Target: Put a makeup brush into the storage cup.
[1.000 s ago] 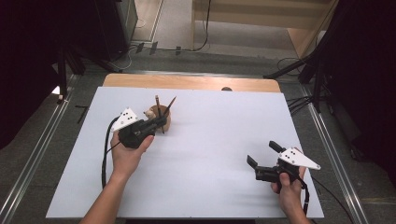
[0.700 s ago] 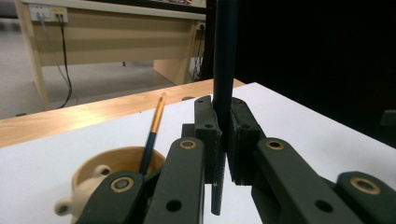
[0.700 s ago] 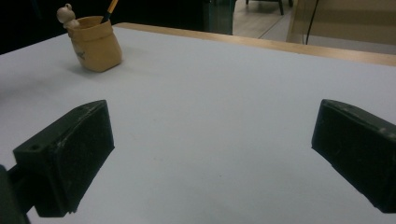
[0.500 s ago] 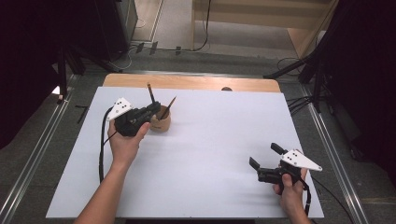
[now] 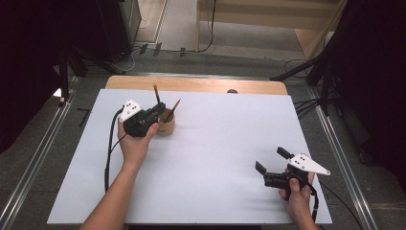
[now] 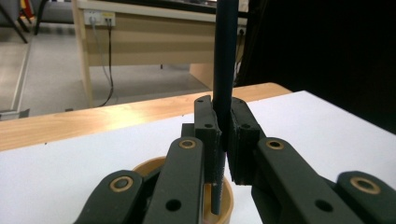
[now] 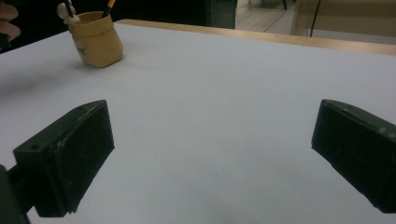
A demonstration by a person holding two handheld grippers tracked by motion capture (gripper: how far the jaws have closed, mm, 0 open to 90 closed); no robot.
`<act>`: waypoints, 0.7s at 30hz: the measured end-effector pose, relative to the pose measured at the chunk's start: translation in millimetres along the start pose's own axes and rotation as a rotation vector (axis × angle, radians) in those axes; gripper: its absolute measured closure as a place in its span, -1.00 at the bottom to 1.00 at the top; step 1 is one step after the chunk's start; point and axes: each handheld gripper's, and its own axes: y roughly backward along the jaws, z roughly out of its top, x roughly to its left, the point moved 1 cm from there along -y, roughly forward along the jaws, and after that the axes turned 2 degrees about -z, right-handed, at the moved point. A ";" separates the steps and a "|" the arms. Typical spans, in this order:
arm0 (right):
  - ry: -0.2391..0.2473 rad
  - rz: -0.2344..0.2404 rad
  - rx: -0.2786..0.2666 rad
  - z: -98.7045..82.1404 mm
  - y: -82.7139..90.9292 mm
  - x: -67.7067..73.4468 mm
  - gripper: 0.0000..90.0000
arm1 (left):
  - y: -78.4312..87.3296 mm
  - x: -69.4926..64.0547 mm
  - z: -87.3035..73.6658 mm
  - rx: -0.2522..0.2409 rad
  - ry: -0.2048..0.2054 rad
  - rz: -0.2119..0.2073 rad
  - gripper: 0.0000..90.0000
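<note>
A white sheet is covering the wooden tabletop (image 5: 201, 85). The left claw (image 6: 223, 135) is pinching a dark, slender upright pencil (image 6: 225, 70), its lower end sitting inside the small round tan cup (image 5: 167, 125) toward the far left. A second pencil (image 5: 173, 110) is leaning in that cup. The right claw (image 5: 270, 160) is resting spread near the front right edge, holding nothing.

Your left gripper (image 5: 155, 114) hides the near side of the cup (image 5: 167, 125) from above. The pencil (image 6: 225, 84) runs off the top edge, and its lower end sinks into the cup unseen.
</note>
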 end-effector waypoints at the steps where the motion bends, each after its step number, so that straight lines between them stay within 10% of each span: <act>1: -0.001 0.001 -0.001 0.0 0.1 -0.1 -1.00 | -1.4 -0.3 -1.3 0.004 -0.002 0.005 0.89; 11: -0.008 0.005 -0.005 0.2 0.6 -0.9 -1.00 | -13.3 -1.2 -16.3 0.001 0.036 0.045 0.89; 21: -0.012 0.006 -0.006 0.4 1.5 -0.9 -1.00 | -22.2 -9.3 -26.2 0.064 -0.020 0.059 0.89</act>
